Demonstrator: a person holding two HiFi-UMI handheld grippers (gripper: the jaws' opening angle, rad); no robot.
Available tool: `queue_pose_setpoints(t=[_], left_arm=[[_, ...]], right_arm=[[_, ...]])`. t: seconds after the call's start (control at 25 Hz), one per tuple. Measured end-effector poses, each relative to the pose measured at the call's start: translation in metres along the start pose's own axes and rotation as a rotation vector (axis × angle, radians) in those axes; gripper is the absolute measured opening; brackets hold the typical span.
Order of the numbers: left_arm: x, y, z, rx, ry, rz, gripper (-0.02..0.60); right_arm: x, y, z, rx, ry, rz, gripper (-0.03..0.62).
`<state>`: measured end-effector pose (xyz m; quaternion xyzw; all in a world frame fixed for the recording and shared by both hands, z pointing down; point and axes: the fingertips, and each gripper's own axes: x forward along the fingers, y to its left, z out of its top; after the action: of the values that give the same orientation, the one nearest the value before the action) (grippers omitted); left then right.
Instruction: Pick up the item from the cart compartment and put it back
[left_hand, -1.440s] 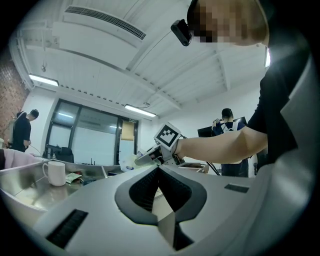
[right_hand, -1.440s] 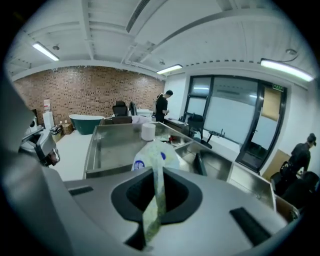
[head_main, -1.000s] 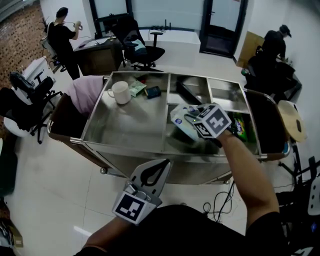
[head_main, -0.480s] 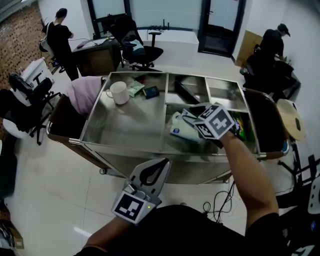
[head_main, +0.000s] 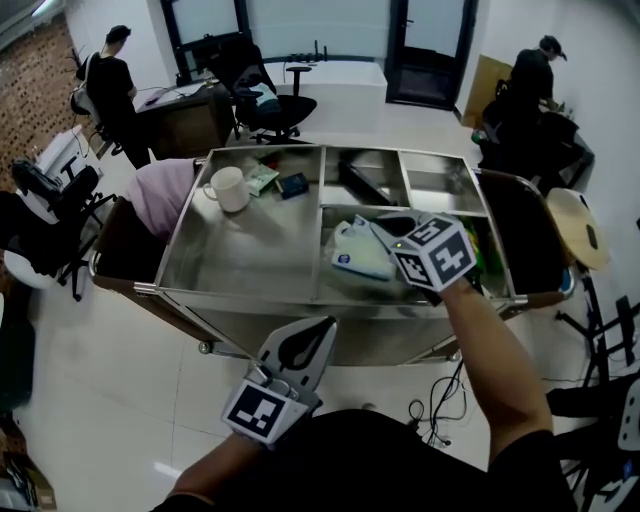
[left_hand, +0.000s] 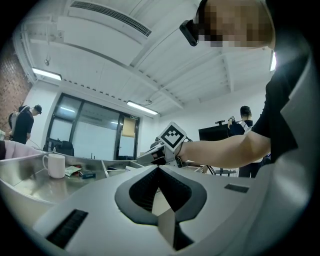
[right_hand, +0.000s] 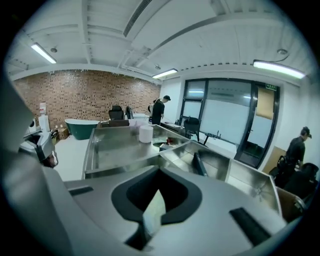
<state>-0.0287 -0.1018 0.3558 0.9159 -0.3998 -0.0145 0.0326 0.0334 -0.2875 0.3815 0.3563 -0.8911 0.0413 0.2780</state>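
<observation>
white packet (head_main: 358, 256), blue-marked, is pinched by its edge in the right gripper (head_main: 384, 231), whose jaws have just been closing on it, over the cart's (head_main: 240, 293) near right compartment. pick-up seems done; next: lower it back and release. left gripper (head_main: 320, 333) clenched, empty.

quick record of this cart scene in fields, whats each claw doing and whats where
right claw: just closed on the white packet, over the near right compartment of the cart
left claw: shut, empty, held back short of the cart
large left compartment: white mug, green packet and dark box at its far end
task stage: item gripped, not yet put back
</observation>
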Motion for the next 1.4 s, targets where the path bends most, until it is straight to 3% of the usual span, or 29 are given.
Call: queue_pose_setpoints(t=[0.2,0.56,0.84,1.04,1.4], left_arm=[[0.001,-0.003,0.0,0.004,0.006,-0.008,0.0],[0.006,-0.008,0.005,0.013,0.001,-0.022,0.0],[0.011,-0.01,0.007,0.011,-0.001,-0.032,0.0],[0.014,-0.009,0.008,0.018,-0.008,-0.036,0.0],[0.012,-0.012,0.004,0.032,-0.001,-0.042,0.0]], right_arm=[[-0.022,0.008,0.009,0.045,-0.089,0.008,0.014],[-0.112,0.035,0.032,0.184,-0.422,0.006,0.014],[-0.171,0.055,0.022,0.253,-0.573,-0.036,0.014],[-0.188,0.069,-0.008,0.339,-0.599,-0.062,0.014],[-0.181,0.087,-0.071,0.39,-0.526,-0.118,0.012]])
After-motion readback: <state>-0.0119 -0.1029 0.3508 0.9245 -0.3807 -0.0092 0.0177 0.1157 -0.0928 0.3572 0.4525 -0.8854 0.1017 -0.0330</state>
